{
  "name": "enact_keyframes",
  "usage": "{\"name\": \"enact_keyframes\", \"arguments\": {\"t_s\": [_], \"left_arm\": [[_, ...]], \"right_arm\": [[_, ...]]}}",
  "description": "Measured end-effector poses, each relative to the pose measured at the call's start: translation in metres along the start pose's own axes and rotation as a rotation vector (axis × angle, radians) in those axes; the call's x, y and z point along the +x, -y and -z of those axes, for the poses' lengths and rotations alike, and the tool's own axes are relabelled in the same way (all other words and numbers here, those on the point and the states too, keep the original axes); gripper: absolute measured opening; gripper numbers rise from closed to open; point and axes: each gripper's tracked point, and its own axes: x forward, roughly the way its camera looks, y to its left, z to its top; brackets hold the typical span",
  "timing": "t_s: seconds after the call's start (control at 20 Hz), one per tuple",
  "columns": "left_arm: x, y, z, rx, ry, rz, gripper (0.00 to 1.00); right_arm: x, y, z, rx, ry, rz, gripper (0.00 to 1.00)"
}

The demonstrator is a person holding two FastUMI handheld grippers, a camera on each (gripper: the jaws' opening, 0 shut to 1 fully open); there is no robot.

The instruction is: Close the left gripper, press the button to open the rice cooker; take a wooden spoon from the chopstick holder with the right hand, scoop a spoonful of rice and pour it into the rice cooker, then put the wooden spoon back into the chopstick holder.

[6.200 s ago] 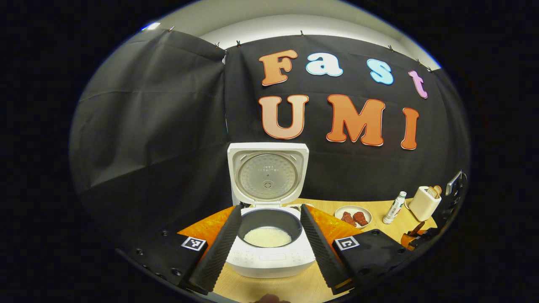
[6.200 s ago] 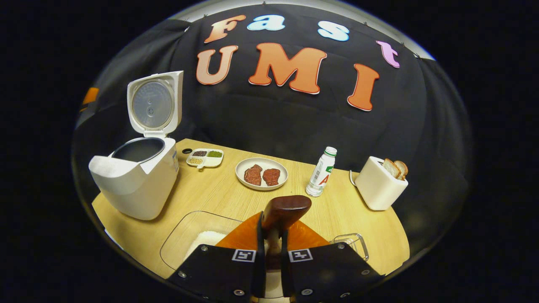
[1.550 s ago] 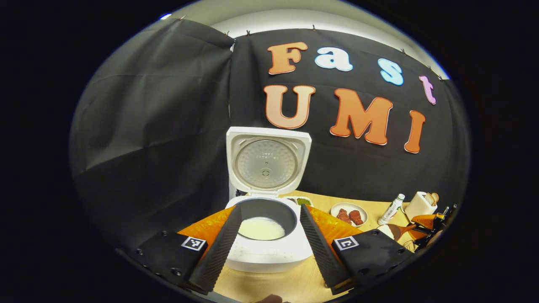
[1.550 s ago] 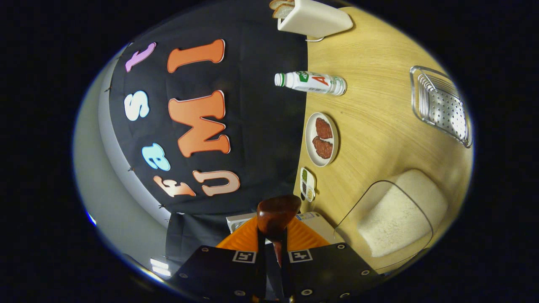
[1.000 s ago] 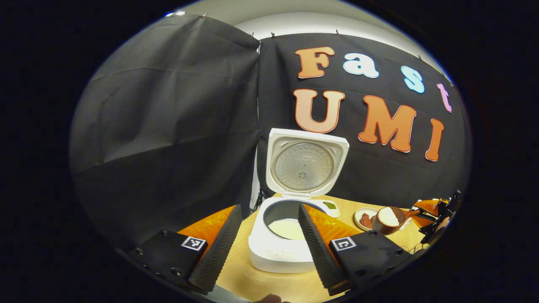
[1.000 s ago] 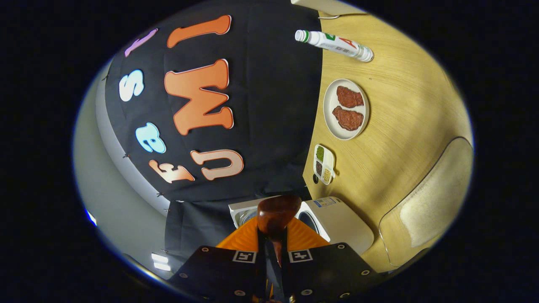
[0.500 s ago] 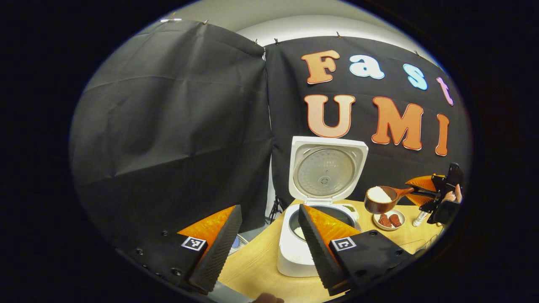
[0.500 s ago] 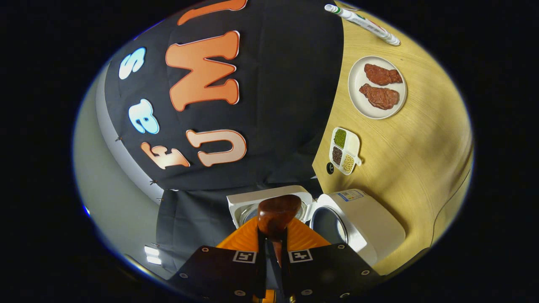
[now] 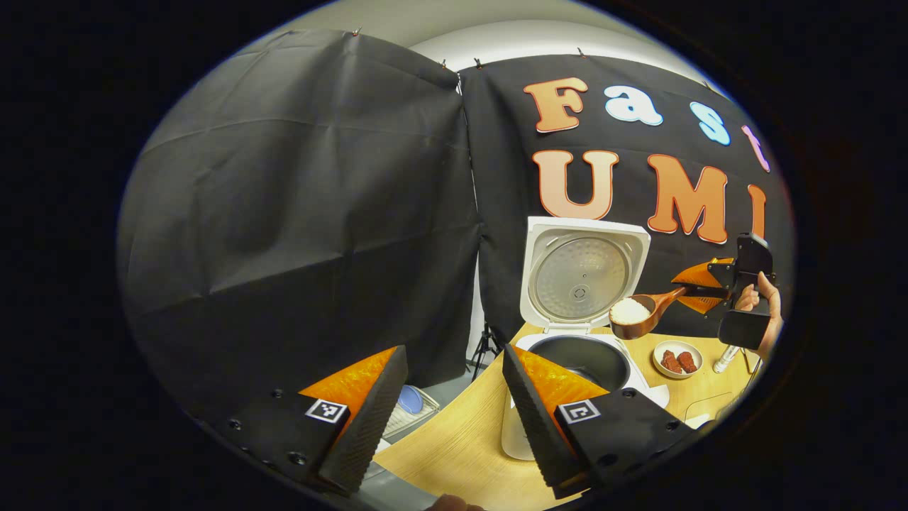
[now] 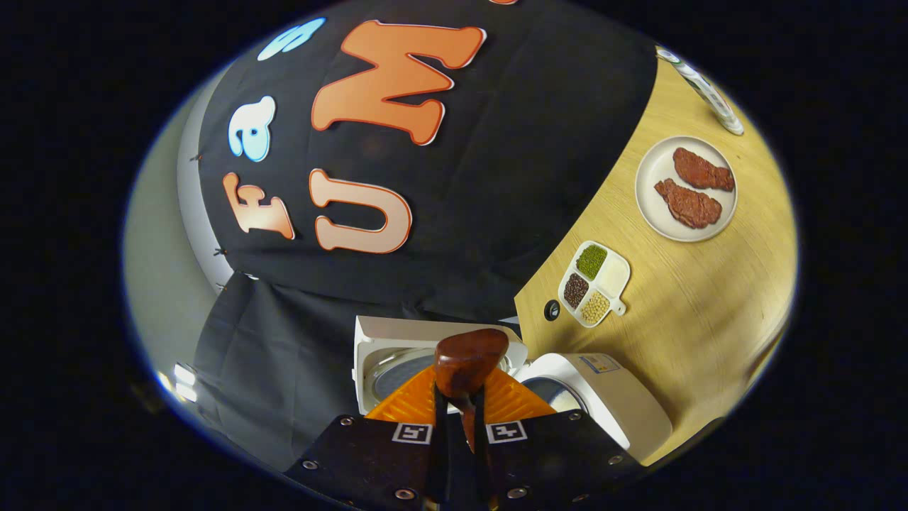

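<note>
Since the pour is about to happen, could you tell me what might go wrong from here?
1. The wooden spoon, heaped with rice, hangs near the pot's far right rim; tipping now could spill grains outside the rice cooker.
2. The right gripper clamps only the handle's end, so the spoon might twist.
3. The upright lid stands close behind the bowl.

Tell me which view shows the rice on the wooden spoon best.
The left gripper view: the wooden spoon is seen from the side, its bowl heaped with white rice above the open rice cooker. The right gripper view shows the spoon's dark underside, hiding the rice.
</note>
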Motion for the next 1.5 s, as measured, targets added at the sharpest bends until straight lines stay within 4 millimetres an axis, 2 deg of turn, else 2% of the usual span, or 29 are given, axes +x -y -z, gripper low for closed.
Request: {"name": "enact_keyframes", "arguments": {"t_s": [0.1, 0.55, 0.7, 1.2, 1.5], "left_arm": [[0.004, -0.002, 0.001, 0.001, -0.005, 0.006, 0.94], [0.014, -0.006, 0.004, -0.010, -0.022, 0.026, 0.94], [0.016, -0.010, 0.011, -0.017, -0.036, 0.029, 0.94], [0.018, -0.006, 0.019, -0.019, -0.061, 0.054, 0.93], [0.015, -0.005, 0.020, -0.012, -0.063, 0.066, 0.94]], "right_arm": [[0.007, -0.001, 0.002, -0.069, 0.009, 0.023, 0.13], [0.016, -0.005, 0.012, -0.277, 0.038, 0.075, 0.13], [0.018, -0.007, 0.012, -0.330, 0.050, 0.088, 0.13], [0.018, -0.024, 0.015, -0.541, 0.078, 0.086, 0.13], [0.020, -0.045, 0.010, -0.623, 0.107, 0.060, 0.13]]}}
